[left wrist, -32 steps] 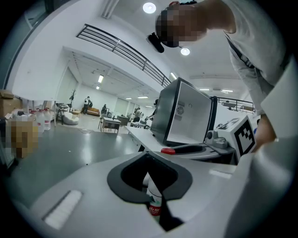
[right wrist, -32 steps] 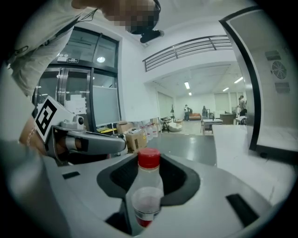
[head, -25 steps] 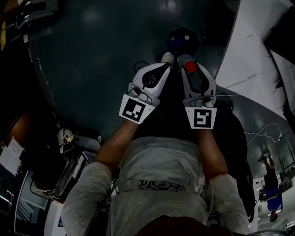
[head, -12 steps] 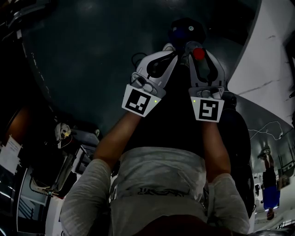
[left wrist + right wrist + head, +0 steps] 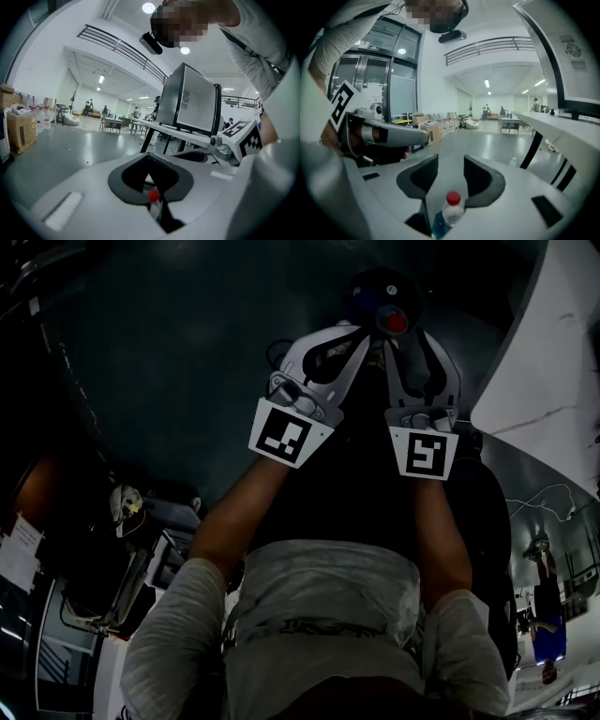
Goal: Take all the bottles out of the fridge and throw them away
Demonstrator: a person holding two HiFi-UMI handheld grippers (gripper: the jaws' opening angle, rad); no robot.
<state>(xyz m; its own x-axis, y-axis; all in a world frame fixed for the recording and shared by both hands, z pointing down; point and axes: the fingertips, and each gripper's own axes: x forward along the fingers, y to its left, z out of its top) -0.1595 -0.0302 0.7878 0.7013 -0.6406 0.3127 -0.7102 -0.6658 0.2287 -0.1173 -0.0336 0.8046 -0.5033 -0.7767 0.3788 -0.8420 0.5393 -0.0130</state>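
The person holds two grippers close side by side, out in front and above the dark floor (image 5: 169, 362). The left gripper (image 5: 349, 332) has its jaws pressed together at the tips. In the left gripper view, the left gripper (image 5: 149, 157) has a thin bottle, the left bottle (image 5: 153, 199), caught in the hollow between its jaws, near the back. It has a red cap. The right gripper (image 5: 403, 320) pinches the right bottle (image 5: 397, 322), and its red cap pokes up between the jaws. In the right gripper view, the right gripper (image 5: 451, 161) has a gap between its jaw tips, and the right bottle (image 5: 451, 208) sits low between the dark pads. It is clear, with a red cap and a bit of blue lower down. In the head view, a dark round thing (image 5: 375, 289) with some blue in it is on the floor just past the gripper tips; I cannot tell what it is. The fridge (image 5: 192, 101) is a dark box with a pale front, standing on a white bench (image 5: 178, 129) off to the side of the grippers. Brown boxes (image 5: 21, 131) sit by the wall, far across the shiny grey room.
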